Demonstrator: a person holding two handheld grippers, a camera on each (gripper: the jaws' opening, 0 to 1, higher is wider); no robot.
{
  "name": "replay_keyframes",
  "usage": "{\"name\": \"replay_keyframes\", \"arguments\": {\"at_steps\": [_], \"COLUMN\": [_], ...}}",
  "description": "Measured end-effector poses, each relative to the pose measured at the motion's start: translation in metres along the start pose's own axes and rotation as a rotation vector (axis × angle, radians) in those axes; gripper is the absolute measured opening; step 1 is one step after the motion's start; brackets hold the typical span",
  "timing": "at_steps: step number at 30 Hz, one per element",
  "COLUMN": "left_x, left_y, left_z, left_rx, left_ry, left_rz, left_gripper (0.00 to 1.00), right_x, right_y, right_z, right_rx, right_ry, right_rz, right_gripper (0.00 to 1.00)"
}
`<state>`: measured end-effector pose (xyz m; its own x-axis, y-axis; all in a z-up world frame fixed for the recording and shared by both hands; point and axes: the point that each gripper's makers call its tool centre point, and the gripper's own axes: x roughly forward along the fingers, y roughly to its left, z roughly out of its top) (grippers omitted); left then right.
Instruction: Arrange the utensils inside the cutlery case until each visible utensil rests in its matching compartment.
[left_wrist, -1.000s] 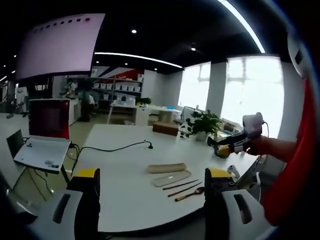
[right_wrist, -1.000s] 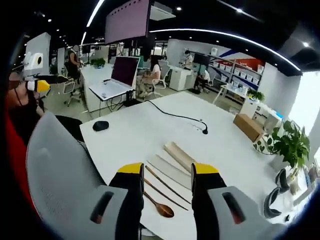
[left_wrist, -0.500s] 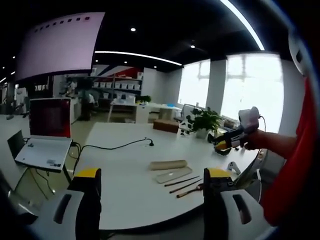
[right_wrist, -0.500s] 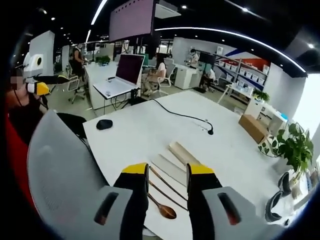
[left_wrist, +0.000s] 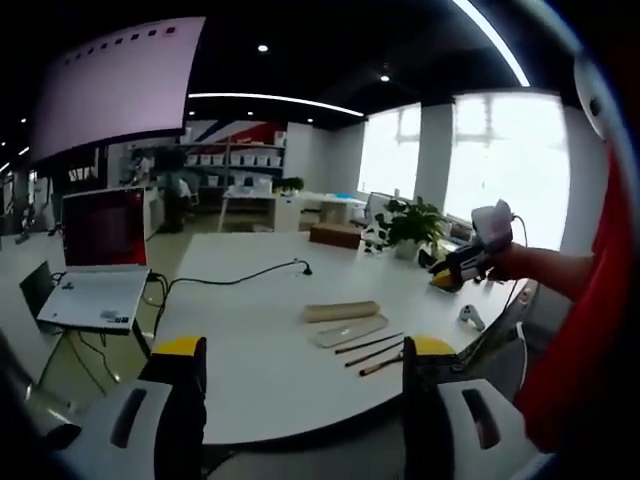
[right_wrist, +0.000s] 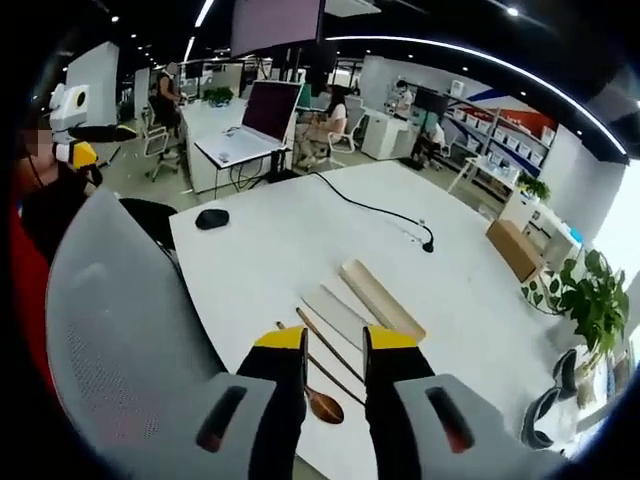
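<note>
On the table (right_wrist: 270, 250), the thin, light, stiff chopsticks (right_wrist: 330, 345) and spoon (right_wrist: 322, 405) want a mid-shaft pinch; right gripper (right_wrist: 334, 338) fingers are nearly together, left gripper (left_wrist: 305, 348) fingers wide apart.

Your approach to the white table (right_wrist: 290, 250) is open above. The grey chair back (right_wrist: 120, 330) crowds the near edge; the black cable (right_wrist: 375, 210) and mouse (right_wrist: 212, 219) lie well apart.

We see an open office with a dark ceiling and long light strips (left_wrist: 270, 98). Bright windows (left_wrist: 505, 165) fill the right of the left gripper view. A white worktop (right_wrist: 290, 240) carries a black cable (right_wrist: 375, 210); a laptop (left_wrist: 95, 265) sits at left.
</note>
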<state>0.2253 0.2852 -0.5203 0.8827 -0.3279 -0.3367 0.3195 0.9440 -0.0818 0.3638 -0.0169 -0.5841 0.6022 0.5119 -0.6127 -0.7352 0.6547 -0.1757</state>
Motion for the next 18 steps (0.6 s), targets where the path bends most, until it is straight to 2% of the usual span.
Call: {"name": "replay_keyframes", "arguments": {"at_steps": [2, 5, 9, 12, 18], "left_x": [0.000, 0.001, 0.002, 0.002, 0.003], "left_y": [-0.002, -0.004, -0.006, -0.006, -0.007], "left_z": [0.000, 0.000, 0.001, 0.002, 0.004], "left_rx": [-0.004, -0.009, -0.018, -0.011, -0.014], "left_ry": [-0.004, -0.001, -0.003, -0.009, -0.008], "left_rz": [-0.010, -0.011, -0.001, 0.006, 0.005], "left_gripper": [0.82, 0.82, 0.86, 0.85, 0.85], "right_x": [0.007, 0.013, 0.017, 0.018, 0.022], "right_y": [0.006, 0.012, 0.021, 0.030, 0.037], "right_z": [-0.004, -0.005, -0.004, -0.011, -0.026], "right_rx": [0.016, -0.045, -0.067, -0.118, -0.151], "right_ry": [0.012, 0.032, 0.030, 0.055, 0.089], "right_rz": [0.028, 0.056, 0.093, 0.118, 0.145], "right_gripper": [0.19, 0.19, 0.18, 0.17, 0.17]}}
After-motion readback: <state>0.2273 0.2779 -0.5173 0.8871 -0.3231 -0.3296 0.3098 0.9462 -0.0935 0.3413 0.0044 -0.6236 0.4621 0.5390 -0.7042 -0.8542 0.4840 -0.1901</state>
